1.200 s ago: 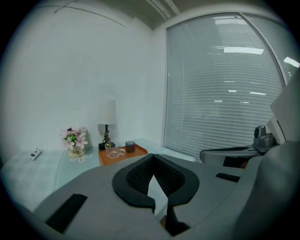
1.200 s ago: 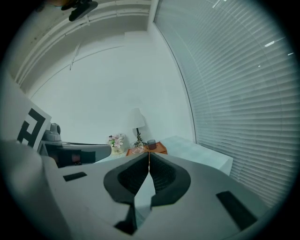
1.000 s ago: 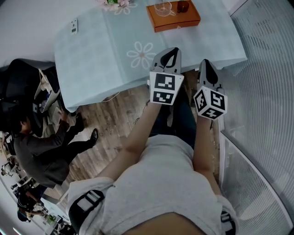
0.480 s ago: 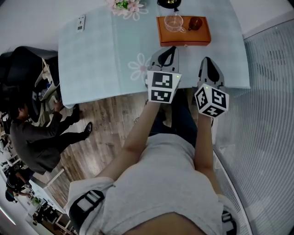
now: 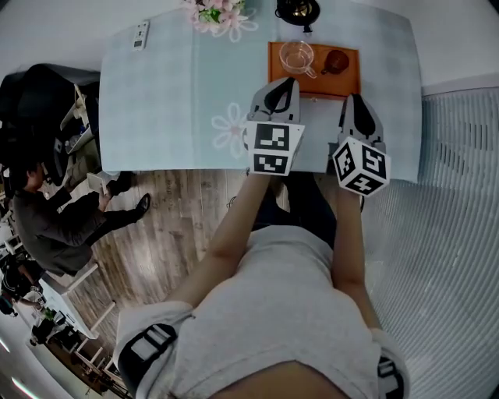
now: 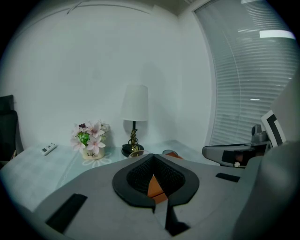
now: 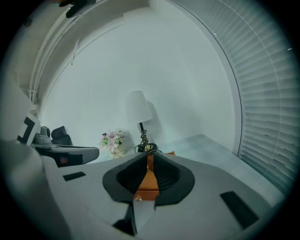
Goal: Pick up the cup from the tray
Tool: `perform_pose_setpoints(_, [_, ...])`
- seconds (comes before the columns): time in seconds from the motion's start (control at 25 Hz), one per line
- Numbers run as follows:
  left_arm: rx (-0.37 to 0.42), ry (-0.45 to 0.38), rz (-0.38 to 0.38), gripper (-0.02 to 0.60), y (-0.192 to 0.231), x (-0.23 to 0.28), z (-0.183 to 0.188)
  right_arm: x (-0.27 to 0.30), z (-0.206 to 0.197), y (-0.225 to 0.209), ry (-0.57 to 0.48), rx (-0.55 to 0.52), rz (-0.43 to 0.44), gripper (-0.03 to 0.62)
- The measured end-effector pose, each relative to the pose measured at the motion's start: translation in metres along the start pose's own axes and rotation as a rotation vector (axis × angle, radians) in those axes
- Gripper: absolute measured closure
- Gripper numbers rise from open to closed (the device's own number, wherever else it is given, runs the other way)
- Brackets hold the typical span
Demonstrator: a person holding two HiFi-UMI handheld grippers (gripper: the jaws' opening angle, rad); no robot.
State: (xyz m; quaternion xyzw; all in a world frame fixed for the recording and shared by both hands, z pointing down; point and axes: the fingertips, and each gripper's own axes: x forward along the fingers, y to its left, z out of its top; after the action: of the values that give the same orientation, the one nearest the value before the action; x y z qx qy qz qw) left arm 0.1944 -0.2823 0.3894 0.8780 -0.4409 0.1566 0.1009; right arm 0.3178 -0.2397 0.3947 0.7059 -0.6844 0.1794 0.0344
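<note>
At the far left of the head view a person in dark clothes (image 5: 43,222) sits beside the table covered in a pale blue checked cloth (image 5: 156,101), on a wooden plank floor (image 5: 175,226). On the cloth's far left corner lies a small white remote control (image 5: 140,35), then comes a cream pot of pink and white flowers (image 5: 218,12), then the dark round base of a white-shaded table lamp (image 5: 298,9). Just in front of the lamp sits the flat orange rectangular tray (image 5: 323,82), and on it the clear glass cup with a handle (image 5: 296,56) stands upright on the left half, with a small dark brown cup (image 5: 337,61) near it on the right half, the two apart. The grey left gripper (image 5: 287,86) hangs over the tray's near edge below the glass cup, its tips pressed together and holding nothing; orange tray shows through the hollow behind them. The grey right gripper (image 5: 353,103) hangs beside it near the tray's right end, its tips likewise together and empty. White slatted window blinds (image 7: 262,93) fill the right
</note>
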Motion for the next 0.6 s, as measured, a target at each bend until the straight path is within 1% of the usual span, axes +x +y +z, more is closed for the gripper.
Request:
perform_pose_setpoints(0.16, [-0.021,0.022,0.034,0.578,0.005,0.017,-0.002,0.024,-0.003,-0.008,0.032,-0.004,0.032,0.583])
perform_pose_setpoints(0.28, [-0.017,0.034,0.049,0.578,0.007,0.024,-0.003,0.038,-0.005,-0.011,0.052,-0.010,0.056,0.578])
perform_pose_setpoints(0.32, [-0.016,0.037,0.056,0.578,0.009,0.025,-0.004,0.043,-0.006,-0.010,0.062,-0.014,0.068,0.533])
perform_pose_setpoints(0.36, [-0.018,0.041,0.064,0.578,0.011,0.026,-0.006,0.047,-0.008,-0.008,0.073,-0.015,0.080,0.464])
perform_pose_setpoints(0.48, [-0.030,0.056,0.091,0.578,0.019,0.026,-0.013,0.059,-0.014,-0.007,0.094,-0.003,0.101,0.454])
perform_pose_setpoints(0.6, [-0.045,0.060,0.107,0.578,0.026,0.025,-0.016,0.070,-0.014,-0.007,0.101,0.001,0.104,0.435])
